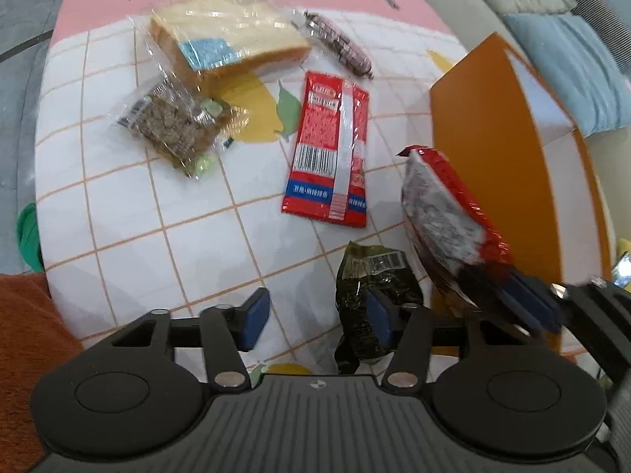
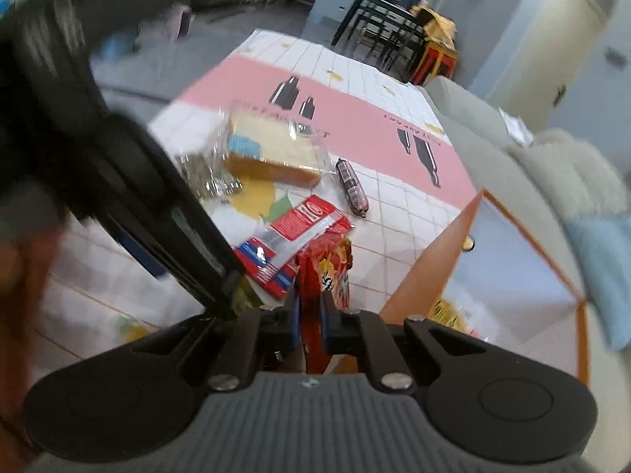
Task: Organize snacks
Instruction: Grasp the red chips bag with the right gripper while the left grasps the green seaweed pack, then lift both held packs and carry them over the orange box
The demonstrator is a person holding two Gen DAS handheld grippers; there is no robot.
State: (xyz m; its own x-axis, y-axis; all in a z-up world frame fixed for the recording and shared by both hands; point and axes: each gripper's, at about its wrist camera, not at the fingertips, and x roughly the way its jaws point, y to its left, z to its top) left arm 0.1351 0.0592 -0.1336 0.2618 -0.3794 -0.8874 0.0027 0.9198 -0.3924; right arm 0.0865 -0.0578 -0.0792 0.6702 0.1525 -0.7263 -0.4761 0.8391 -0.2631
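My right gripper [image 2: 309, 321] is shut on a red snack packet [image 2: 327, 272], held above the table beside the orange box [image 2: 508, 272]. In the left wrist view the same packet [image 1: 449, 213] hangs next to the box [image 1: 497, 149]. My left gripper [image 1: 317, 317] is open and empty, low over the table, its right finger against a dark green packet [image 1: 372, 295]. On the cloth lie a flat red packet [image 1: 327, 149], wrapped bread [image 1: 228, 35], a brown cereal bar [image 1: 173, 124] and a sausage [image 1: 341, 43].
The tablecloth [image 1: 138, 216] is white-checked with a pink band. A yellow packet [image 2: 447, 311] lies inside the orange box. A sofa with a blue cushion [image 1: 579, 67] stands behind the box. An orange cloth [image 1: 23, 335] lies at the near left edge.
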